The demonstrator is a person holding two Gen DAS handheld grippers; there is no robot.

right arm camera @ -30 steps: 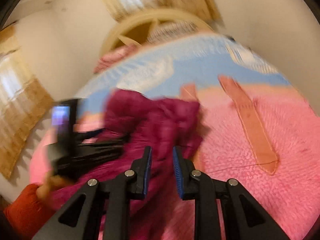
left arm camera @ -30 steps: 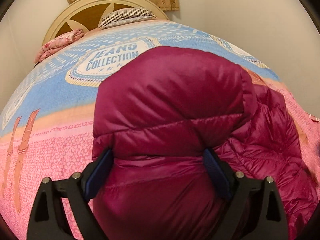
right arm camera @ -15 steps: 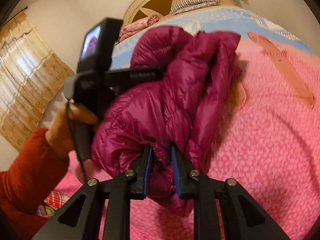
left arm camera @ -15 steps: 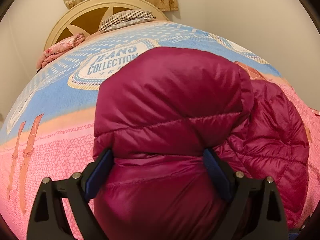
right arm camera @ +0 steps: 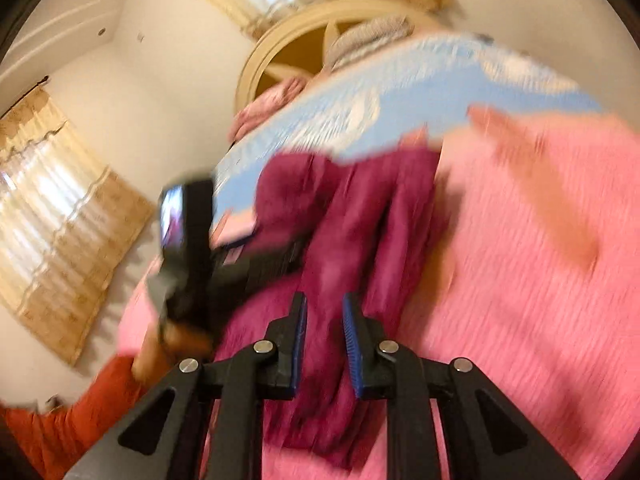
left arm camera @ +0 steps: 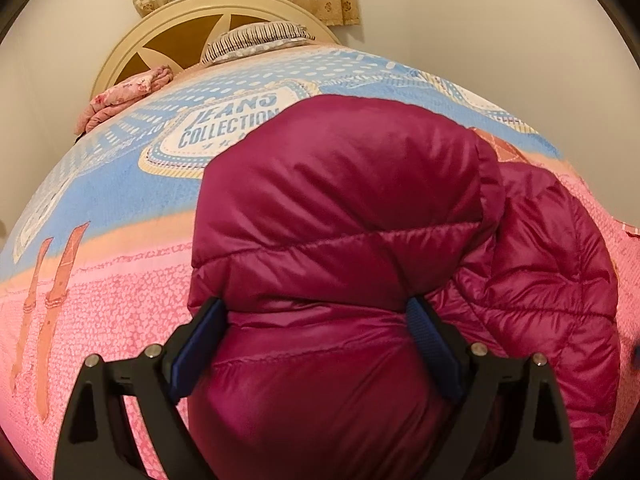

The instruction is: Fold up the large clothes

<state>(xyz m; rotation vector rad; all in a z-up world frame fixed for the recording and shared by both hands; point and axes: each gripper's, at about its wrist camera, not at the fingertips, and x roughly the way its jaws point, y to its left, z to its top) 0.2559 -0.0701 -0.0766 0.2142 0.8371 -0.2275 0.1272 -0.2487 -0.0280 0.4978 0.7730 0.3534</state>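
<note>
The right wrist view is motion-blurred. The right gripper occupies the lower centre; its two blue-padded fingers stand narrowly apart with a fold of the maroon padded jacket pinched between them. The jacket extends from the jaws toward the middle of the bed cover, which is pink at the near end and blue toward the headboard. The left gripper, a black unit with a small lit screen, is at the jacket's left side, held by a hand in an orange sleeve. Curtains hang on the left wall.
</note>
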